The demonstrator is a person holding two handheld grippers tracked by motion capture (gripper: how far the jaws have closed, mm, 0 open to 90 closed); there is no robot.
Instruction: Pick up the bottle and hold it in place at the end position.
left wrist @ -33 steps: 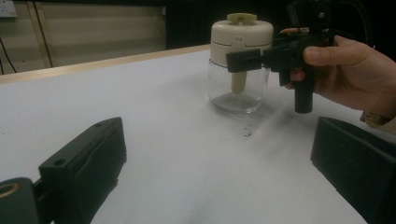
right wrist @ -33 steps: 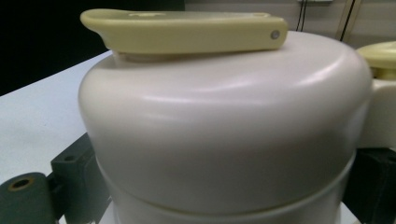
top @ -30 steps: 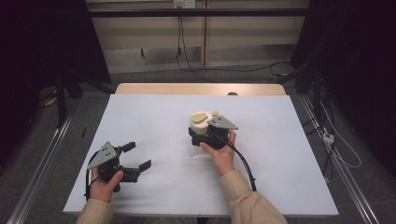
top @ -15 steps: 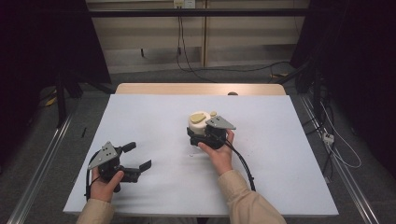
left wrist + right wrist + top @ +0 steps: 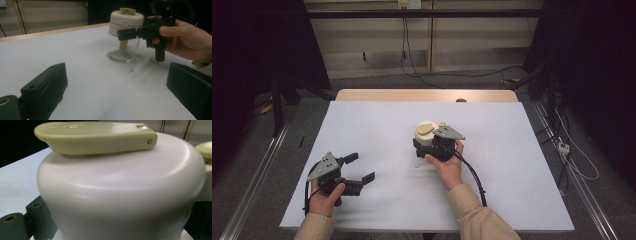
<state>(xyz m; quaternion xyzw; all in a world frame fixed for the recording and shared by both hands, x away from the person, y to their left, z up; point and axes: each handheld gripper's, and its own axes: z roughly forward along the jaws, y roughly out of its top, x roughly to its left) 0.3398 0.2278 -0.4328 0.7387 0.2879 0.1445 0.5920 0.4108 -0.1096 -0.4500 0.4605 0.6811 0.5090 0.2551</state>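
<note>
So, right gripper [image 5: 426, 145] jaws sit either side of the cream lid [image 5: 120, 182] of the jar [image 5: 124, 33], w/ the lid between them; squeezing or just bracketing, can't tell. Jar stands upright mid-table [image 5: 377, 120], prob. held steady for opening. Left gripper [image 5: 357, 167] jaws spread wide, holding nothing, parked near the front-left edge, well apart from the jar.

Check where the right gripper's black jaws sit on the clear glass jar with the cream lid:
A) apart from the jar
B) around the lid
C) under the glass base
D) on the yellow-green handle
B: the right gripper has a black jaw lying against the side of the cream lid of the clear glass jar.
</note>
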